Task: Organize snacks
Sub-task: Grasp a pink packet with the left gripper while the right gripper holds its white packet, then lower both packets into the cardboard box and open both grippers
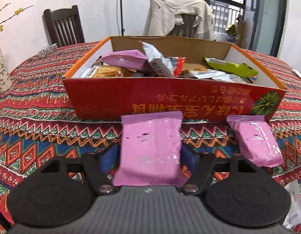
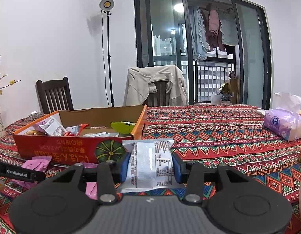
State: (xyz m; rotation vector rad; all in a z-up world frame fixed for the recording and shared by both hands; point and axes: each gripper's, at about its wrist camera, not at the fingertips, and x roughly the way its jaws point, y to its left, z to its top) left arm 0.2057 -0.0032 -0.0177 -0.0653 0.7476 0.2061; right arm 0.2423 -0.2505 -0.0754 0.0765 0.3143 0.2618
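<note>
Snacks already fill much of the red box (image 1: 170,101) on the counter (image 1: 43,132), while the left claw (image 1: 150,156) clamps a pink packet (image 1: 150,148), the right claw (image 2: 150,167) clamps a silver packet (image 2: 150,163), and another pink packet (image 1: 255,138) lies beside the box, unsorted.

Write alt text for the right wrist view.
The right gripper clamps a silver foil snack packet between blue pads, above a red patterned tablecloth. An open red cardboard box of mixed snacks sits ahead to the left; a purple tissue pack lies far right.
</note>
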